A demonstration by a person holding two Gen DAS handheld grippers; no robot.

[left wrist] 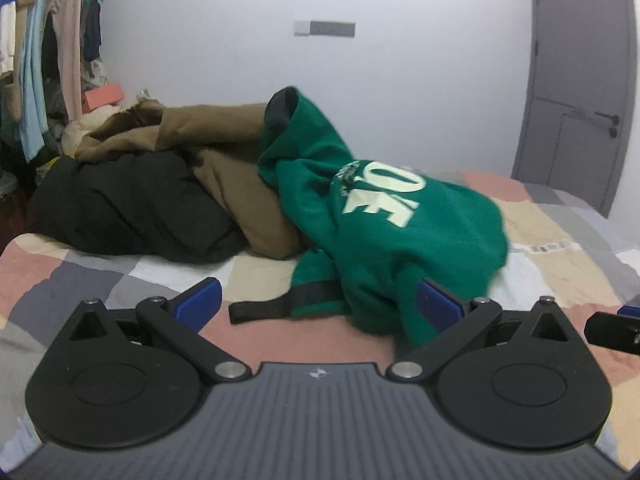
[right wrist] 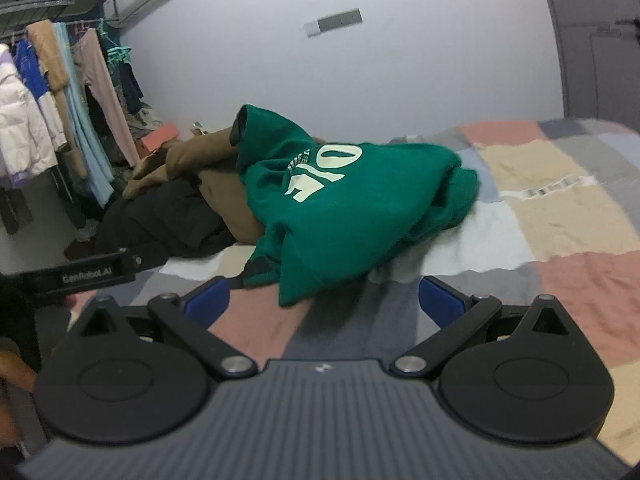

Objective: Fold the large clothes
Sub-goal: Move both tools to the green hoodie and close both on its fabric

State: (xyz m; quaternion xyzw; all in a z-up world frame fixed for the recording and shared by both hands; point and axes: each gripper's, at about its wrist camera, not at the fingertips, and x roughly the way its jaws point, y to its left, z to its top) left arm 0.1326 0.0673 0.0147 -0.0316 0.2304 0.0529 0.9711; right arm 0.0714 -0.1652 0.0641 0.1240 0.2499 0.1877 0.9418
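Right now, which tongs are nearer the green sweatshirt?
Left. The left tongs are open with the green sweatshirt hem lying between the pads; the right tongs are open just short of it.

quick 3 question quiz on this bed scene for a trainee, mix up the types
1. True or false: the left gripper is shut on the green sweatshirt.
2. What does the green sweatshirt lean against? A) brown garment B) door C) white jacket
3. Fill in: both grippers are ___, holding nothing.

Key
1. False. Its jaws stand apart with nothing clamped between them.
2. A. It drapes over the brown garment, which lies on the black garment on the bed.
3. Open. The right gripper also has its jaws spread above the quilt.
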